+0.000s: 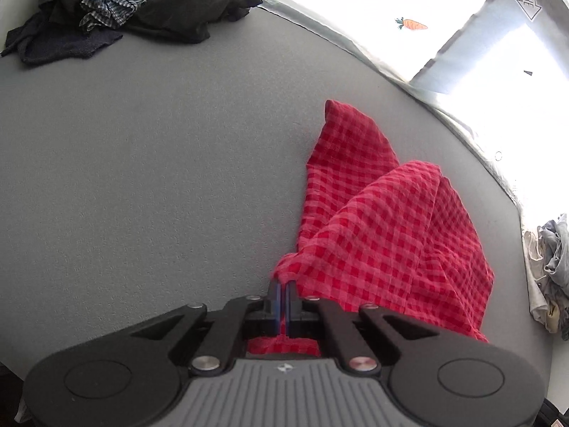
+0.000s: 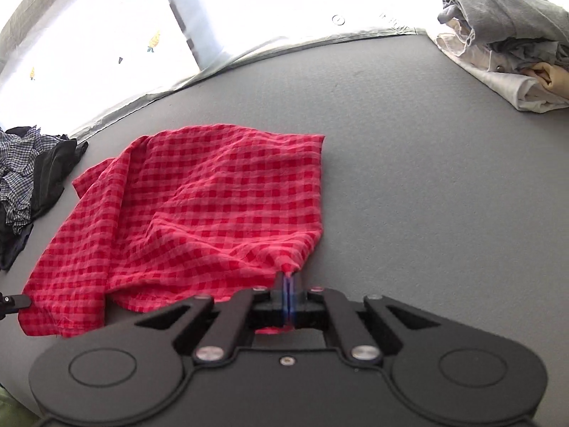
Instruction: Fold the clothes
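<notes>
A red checked cloth (image 1: 384, 235) lies rumpled on the grey table (image 1: 142, 163). My left gripper (image 1: 282, 286) is shut on one near corner of it, with cloth bunched between the blue pads. In the right wrist view the same red checked cloth (image 2: 199, 210) spreads out to the left, partly flat with a fold at its far left. My right gripper (image 2: 288, 279) is shut on its other near corner. The tip of the left gripper (image 2: 14, 300) shows at the left edge, by the cloth's near left corner.
A heap of dark and blue-checked clothes (image 1: 117, 3) lies at the table's far left; it also shows in the right wrist view (image 2: 25, 181). A pile of grey and white clothes (image 2: 508, 39) sits at the far right. A bright patterned sheet (image 2: 106, 42) lies beyond the table edge.
</notes>
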The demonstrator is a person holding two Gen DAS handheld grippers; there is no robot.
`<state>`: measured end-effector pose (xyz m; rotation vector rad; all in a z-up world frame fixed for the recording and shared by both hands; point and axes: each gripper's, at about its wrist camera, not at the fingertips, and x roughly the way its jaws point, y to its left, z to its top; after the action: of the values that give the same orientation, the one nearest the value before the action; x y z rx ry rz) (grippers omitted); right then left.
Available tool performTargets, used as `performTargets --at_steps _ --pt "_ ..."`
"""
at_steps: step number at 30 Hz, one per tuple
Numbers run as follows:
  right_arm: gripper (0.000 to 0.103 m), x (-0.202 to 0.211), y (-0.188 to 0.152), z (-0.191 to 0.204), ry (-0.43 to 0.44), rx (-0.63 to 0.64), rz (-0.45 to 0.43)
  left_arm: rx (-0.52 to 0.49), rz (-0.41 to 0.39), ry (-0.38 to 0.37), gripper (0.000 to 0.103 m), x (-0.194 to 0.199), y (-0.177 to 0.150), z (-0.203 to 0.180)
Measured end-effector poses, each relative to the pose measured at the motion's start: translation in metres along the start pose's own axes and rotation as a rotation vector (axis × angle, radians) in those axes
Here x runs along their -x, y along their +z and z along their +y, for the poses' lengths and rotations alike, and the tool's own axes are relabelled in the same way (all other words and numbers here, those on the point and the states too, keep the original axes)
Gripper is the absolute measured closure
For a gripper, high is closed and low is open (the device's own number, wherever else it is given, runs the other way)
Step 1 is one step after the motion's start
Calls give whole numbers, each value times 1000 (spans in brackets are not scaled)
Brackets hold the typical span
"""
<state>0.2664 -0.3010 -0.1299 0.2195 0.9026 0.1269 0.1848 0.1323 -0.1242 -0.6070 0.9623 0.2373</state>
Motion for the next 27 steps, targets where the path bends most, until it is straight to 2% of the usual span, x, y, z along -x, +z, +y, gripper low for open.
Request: performTargets --at_steps 2,5,10,11,13,16,20,21,22,23,24,25,27 --pt "102 14 8 -12 -63 -13 -54 59 -51 0 102 15 12 11" --pt "102 40 20 -33 -159 -44 -141 93 -120 -10 102 42 26 20" --pt "102 75 30 -58 -223 -82 -211 60 -140 -27 102 73 29 16" --pt "102 77 29 -60 -234 -77 -210 45 -130 -11 102 74 27 12" --pt "102 77 25 -63 -256 -62 -195 35 -88 21 102 68 16 10" --pt "102 60 12 -65 -297 -29 -96 45 30 105 102 45 -4 19" --pt "98 33 -9 -54 -381 90 77 44 164 225 101 17 -29 33" --pt "96 29 -12 -52 -399 109 106 57 168 222 99 16 -30 35" --pt "86 30 -11 -49 -398 125 94 71 168 213 99 16 -31 38" --pt "68 32 -10 -46 -396 141 80 81 152 195 92 17 -28 40" --pt "58 35 -7 -43 -378 152 49 82 132 182 82 20 -24 39" --pt "49 38 -1 -40 -364 155 18 69 110 181 78 22 -20 36" --pt "49 41 12 -34 -337 136 -16 32 66 189 66 27 -11 26"
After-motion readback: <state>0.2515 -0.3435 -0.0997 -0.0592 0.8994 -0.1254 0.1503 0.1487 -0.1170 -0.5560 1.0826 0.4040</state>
